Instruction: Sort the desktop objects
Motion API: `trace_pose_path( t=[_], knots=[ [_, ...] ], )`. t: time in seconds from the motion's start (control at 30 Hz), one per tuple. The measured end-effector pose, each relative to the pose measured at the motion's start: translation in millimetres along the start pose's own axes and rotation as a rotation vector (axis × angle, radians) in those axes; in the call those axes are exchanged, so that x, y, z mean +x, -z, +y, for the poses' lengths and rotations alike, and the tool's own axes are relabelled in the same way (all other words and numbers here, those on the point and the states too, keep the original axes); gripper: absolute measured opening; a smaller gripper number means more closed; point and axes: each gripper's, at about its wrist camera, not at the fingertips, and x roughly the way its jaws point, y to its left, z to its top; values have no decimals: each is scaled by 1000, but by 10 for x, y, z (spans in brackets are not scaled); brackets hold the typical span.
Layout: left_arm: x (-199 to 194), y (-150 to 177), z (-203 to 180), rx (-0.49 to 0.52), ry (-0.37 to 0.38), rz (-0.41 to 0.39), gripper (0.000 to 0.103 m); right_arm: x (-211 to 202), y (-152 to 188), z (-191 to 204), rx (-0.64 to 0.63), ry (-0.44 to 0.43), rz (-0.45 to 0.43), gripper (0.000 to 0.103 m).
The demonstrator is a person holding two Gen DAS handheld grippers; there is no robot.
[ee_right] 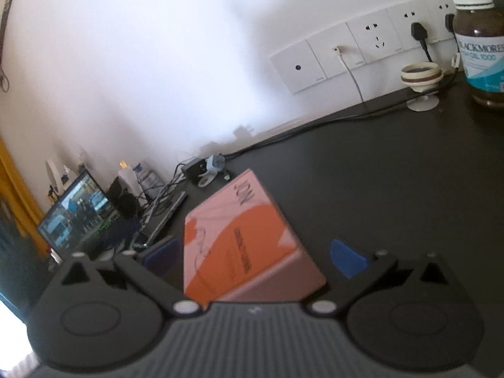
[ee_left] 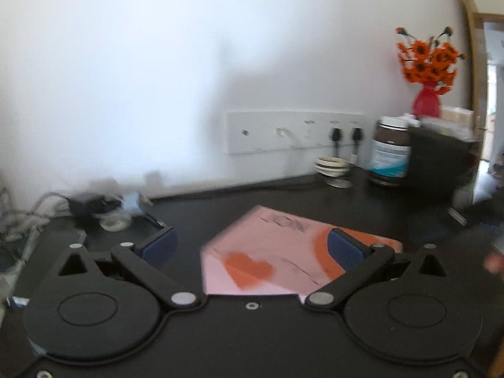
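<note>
Both of your grippers face one pink-and-orange box (ee_right: 242, 239) lying flat on the dark tabletop (ee_right: 393, 170), toward its front edge and well apart from the back edge along the wall.

Your right gripper (ee_right: 252, 256) has its jaws spread wide, holding nothing. The box sits between its blue pads (ee_right: 346, 258), closer to the left pad, with a clear gap to the right pad. The box's long axis runs away from you, leaning toward the back right corner, so it is slightly skewed to the jaws.

Your left gripper (ee_left: 252, 247) is also wide open and empty. In its view the box (ee_left: 283, 252) lies just ahead, its right pad overlapping the box's orange part; I cannot tell whether it touches.

The right gripper looks nearer and better lined up.

A brown supplement bottle (ee_right: 480, 41) stands near the back right corner.
</note>
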Motion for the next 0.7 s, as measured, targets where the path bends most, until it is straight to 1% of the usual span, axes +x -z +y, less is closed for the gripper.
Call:
trace_pose_path(
  t=[0.1, 0.13, 0.2, 0.27, 0.33, 0.37, 0.43, 0.5, 0.53, 0.6, 0.7],
  knots=[
    [133, -61, 25, 43, -70, -7, 103, -61, 184, 153, -68, 50, -42, 102],
    [177, -72, 31, 53, -81, -4, 103, -78, 237, 199, -92, 68, -59, 102],
    [254, -80, 42, 57, -75, 8, 103, -99, 337, 276, -128, 98, -95, 102],
    [302, -76, 47, 41, -46, 18, 103, -88, 425, 324, -141, 119, -119, 102],
    [297, -54, 39, 34, -38, 1, 103, -77, 477, 355, -148, 138, -132, 102],
    [270, -38, 24, 44, -51, -19, 103, -78, 490, 356, -152, 143, -134, 102],
    [220, -15, -38, 78, -116, -67, 103, -89, 504, 350, -149, 151, -138, 102],
    [192, -7, -113, 108, -204, -91, 103, -96, 498, 347, -143, 157, -129, 102],
    [187, -7, -142, 123, -225, -95, 103, -108, 503, 348, -142, 162, -133, 102],
    [193, -10, -142, 138, -217, -93, 103, -127, 530, 366, -152, 171, -147, 102],
    [258, -35, -58, 124, -180, -73, 103, -132, 589, 413, -175, 201, -180, 102]
  ],
)
